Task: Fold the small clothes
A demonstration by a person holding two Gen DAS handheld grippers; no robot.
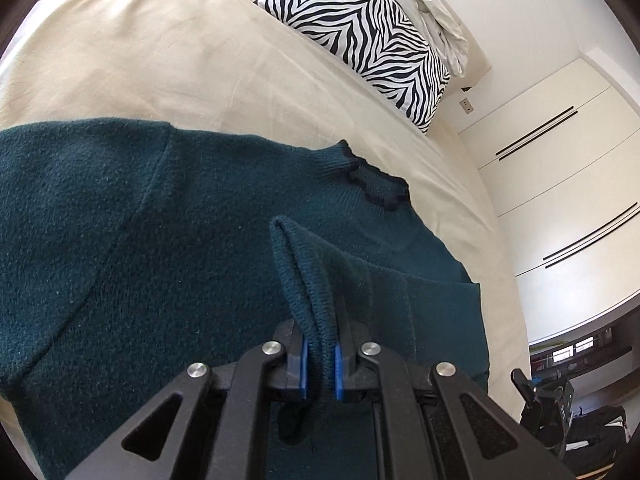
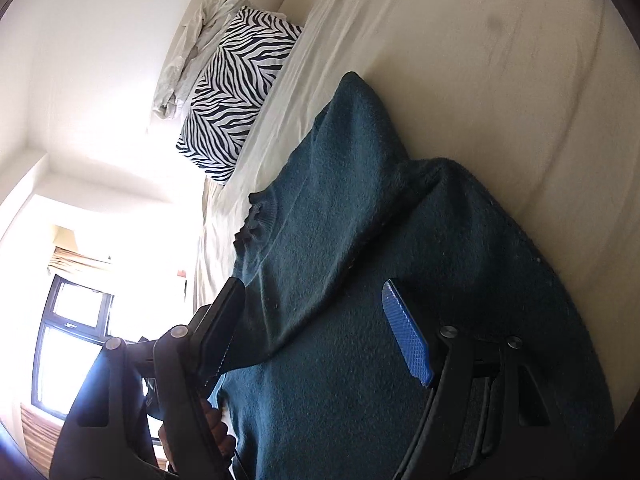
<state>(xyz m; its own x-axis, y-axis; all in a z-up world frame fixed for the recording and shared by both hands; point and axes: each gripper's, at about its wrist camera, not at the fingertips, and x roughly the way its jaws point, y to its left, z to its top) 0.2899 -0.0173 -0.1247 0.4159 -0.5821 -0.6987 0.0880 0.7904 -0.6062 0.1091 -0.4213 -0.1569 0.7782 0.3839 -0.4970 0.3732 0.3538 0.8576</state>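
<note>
One dark teal knit sweater point(image 1: 120, 240), fuzzy, w/ darker ribbed collar point(image 1: 372, 180), lies spread on the beige bed point(image 1: 180, 60). Left tongs point(image 1: 319, 360) clamped narrow on a ribbed cuff point(image 1: 304, 280), blue pads point(image 1: 339, 372) pressing it both sides. Right tongs point(image 2: 316, 320) stand wide over the sweater body, nothing pinched. Left view only: white wardrobe doors point(image 1: 560, 184). Right view only: bright window point(image 2: 68, 340), fingers of a hand point(image 2: 216, 424) under the tongs. One zebra-print pillow point(image 1: 360, 32), one crumpled white sheet point(image 1: 432, 4) behind it.
</note>
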